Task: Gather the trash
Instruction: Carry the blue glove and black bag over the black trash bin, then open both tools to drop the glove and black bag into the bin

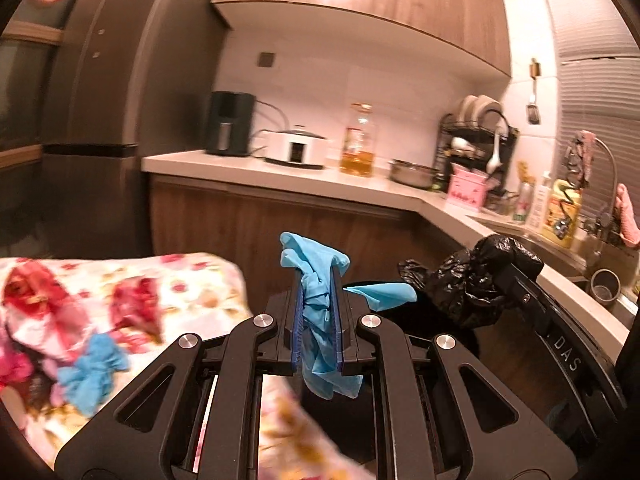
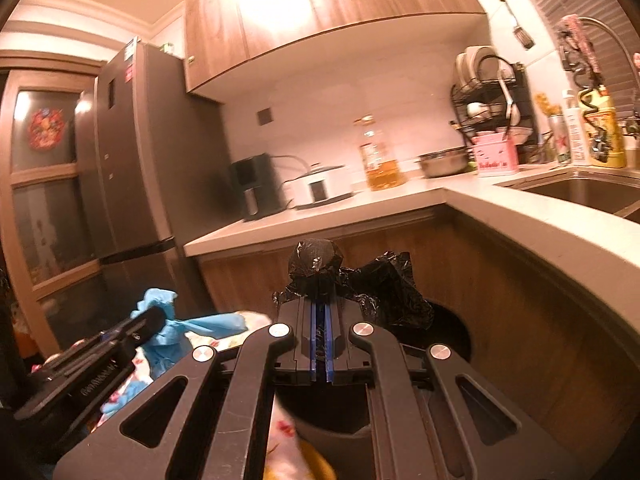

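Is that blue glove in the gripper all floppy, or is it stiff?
Probably floppy: the blue glove droops below the left gripper and crumples above it. It looks thin and likely very light. The shut fingers pinch it flat, so it squashes easily and seems unlikely to slip out.

floral tablecloth (image 1: 192, 280): red, pink blossoms on white; crumpled blue glove (image 1: 93, 372) lies on it near left edge, blurred.

pale l-shaped counter (image 1: 248, 170): black appliance (image 1: 230, 123) at far left; white cooker (image 1: 298, 148) beside it; oil bottle (image 1: 357, 142); steel bowl (image 1: 412, 174); pink box (image 1: 467, 191); dish rack (image 1: 478, 140) in corner; bottles (image 1: 560, 212) by sink (image 2: 588, 192).
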The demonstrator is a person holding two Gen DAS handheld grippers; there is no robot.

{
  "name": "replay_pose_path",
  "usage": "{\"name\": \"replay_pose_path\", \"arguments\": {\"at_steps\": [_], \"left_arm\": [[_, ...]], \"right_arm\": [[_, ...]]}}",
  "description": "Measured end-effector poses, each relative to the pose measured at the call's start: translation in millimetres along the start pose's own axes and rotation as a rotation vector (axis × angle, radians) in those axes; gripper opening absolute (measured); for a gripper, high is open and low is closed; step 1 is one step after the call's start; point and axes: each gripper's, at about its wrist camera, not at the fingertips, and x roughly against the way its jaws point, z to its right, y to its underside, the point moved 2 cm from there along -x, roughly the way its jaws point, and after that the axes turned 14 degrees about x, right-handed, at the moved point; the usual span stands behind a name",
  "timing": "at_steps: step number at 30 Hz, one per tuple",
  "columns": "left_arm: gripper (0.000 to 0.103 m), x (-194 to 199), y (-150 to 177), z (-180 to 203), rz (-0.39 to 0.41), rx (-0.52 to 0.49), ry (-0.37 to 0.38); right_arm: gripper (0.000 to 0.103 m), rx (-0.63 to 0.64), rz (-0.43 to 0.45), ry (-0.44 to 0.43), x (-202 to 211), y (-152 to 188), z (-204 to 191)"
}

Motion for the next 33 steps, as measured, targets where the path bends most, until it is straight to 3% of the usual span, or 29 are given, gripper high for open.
{"name": "replay_pose_path", "arguments": {"at_steps": [12, 31, 33], "left_arm": [[0.011, -46.4, 19.0, 30.3, -0.061, -0.030, 0.064], [0.012, -72.9, 30.2, 30.5, -0.112, -0.023, 0.089], [0.015, -74.8, 32.2, 32.6, -0.118, -0.043, 0.089]], "right_arm": [[0.004, -0.014, 0.007, 0.018, -21.8, -2.0, 24.5], [0.004, -0.041, -0.024, -0.003, -46.2, 8.9, 33.6], [0.011, -0.042, -0.025, -0.006, -47.6, 9.1, 34.7]]}}
